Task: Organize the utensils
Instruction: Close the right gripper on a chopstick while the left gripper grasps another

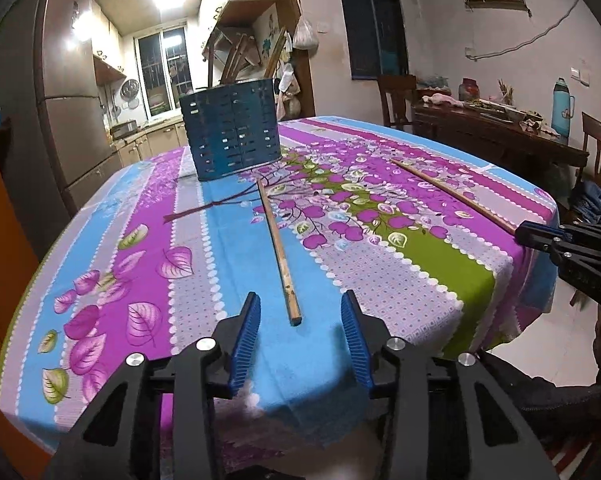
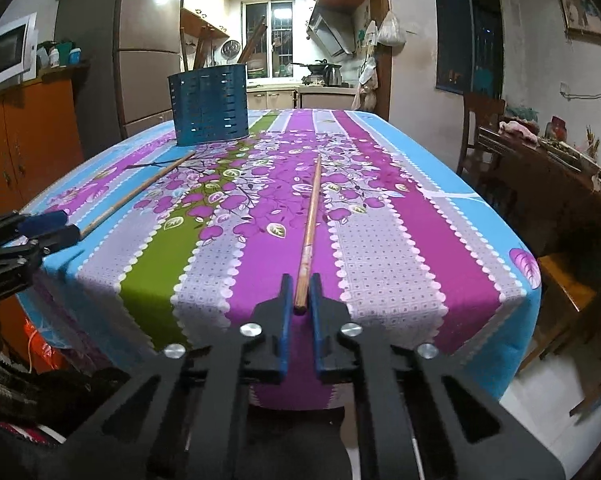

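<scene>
Two thin wooden chopsticks lie on our floral-clothed table (image 1: 236, 264), both nearer us than the dark blue slotted utensil holder (image 1: 231, 132). Our left claw (image 1: 300, 330) stands open astride the near end of one chopstick (image 1: 278, 250). Our right claw (image 2: 301, 300) has clamped the other chopstick (image 2: 310, 224).

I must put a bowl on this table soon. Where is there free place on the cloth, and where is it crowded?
Free: the strip between the two chopsticks, and the far right cloth beyond the right gripper. Crowded: the far left corner with the blue holder, and the near edge, where the left gripper also works.
</scene>
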A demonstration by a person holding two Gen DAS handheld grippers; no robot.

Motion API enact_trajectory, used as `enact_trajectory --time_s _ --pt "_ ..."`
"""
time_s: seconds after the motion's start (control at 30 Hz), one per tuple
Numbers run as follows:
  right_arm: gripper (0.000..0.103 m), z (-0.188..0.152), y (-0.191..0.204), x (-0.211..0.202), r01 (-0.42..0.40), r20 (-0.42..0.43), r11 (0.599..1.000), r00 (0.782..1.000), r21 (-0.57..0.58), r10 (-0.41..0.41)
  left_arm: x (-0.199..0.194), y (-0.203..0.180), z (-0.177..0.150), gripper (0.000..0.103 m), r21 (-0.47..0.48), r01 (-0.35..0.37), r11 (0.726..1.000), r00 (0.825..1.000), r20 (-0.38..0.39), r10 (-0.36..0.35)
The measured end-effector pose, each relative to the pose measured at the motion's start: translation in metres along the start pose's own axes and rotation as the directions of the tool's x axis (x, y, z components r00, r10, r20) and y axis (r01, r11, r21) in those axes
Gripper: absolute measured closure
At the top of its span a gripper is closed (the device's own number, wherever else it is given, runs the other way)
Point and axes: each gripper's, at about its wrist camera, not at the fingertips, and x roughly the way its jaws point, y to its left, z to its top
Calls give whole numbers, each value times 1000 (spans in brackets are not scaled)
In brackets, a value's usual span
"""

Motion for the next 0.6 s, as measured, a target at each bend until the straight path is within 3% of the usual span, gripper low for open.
enact_trajectory --time_s 0.1,0.6 --pt "97 -1 1 -1 7 8 1000 1000 3 -7 9 3 -4 70 -8 6 1000 1000 -20 -6" --pt "97 -5 -1 -4 28 35 999 999 21 -29 18 9 -6 74 -65 29 997 999 46 -27"
